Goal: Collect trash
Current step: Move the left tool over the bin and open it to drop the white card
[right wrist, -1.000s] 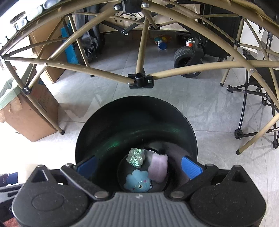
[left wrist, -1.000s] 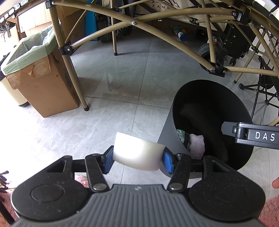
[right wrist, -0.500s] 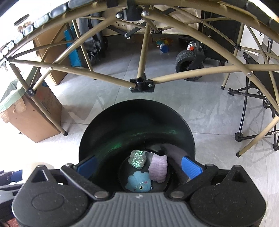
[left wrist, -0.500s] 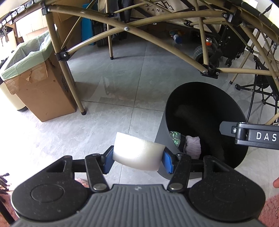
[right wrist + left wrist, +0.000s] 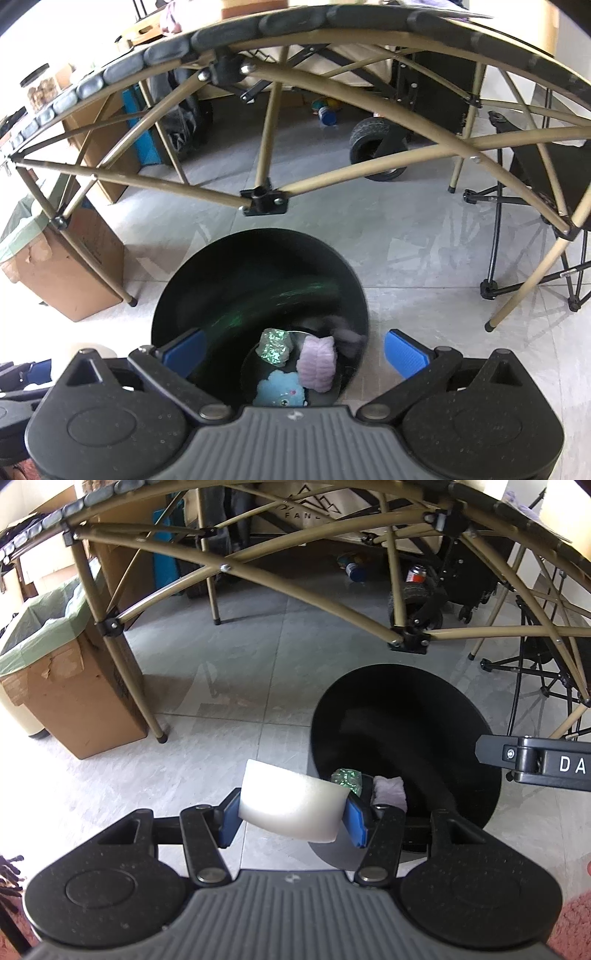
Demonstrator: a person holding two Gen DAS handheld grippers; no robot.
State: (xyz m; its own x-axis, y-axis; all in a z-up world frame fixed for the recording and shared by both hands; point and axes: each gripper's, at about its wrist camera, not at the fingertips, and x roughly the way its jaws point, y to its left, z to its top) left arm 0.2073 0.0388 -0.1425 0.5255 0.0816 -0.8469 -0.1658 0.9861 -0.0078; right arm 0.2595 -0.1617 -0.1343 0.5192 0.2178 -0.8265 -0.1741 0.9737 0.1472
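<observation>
Clamped between the blue pads of the left gripper (image 5: 291,818): a white foam-like block (image 5: 293,805), held just at the near-left rim of the black bin (image 5: 491,775), not yet over the opening. Right gripper (image 5: 293,350) spread wide and empty, angled steeply down above the same bin. Already lying at the bottom: green foil wad (image 5: 275,345), lilac piece (image 5: 317,363), blue plush (image 5: 280,391). Likely next: block carried rightward past the rim, then released.

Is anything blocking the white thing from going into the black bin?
Nothing visible blocks it. The left gripper holds the white piece beside the black bin's open top, near its rim. Only trash lies at the bottom.
</observation>
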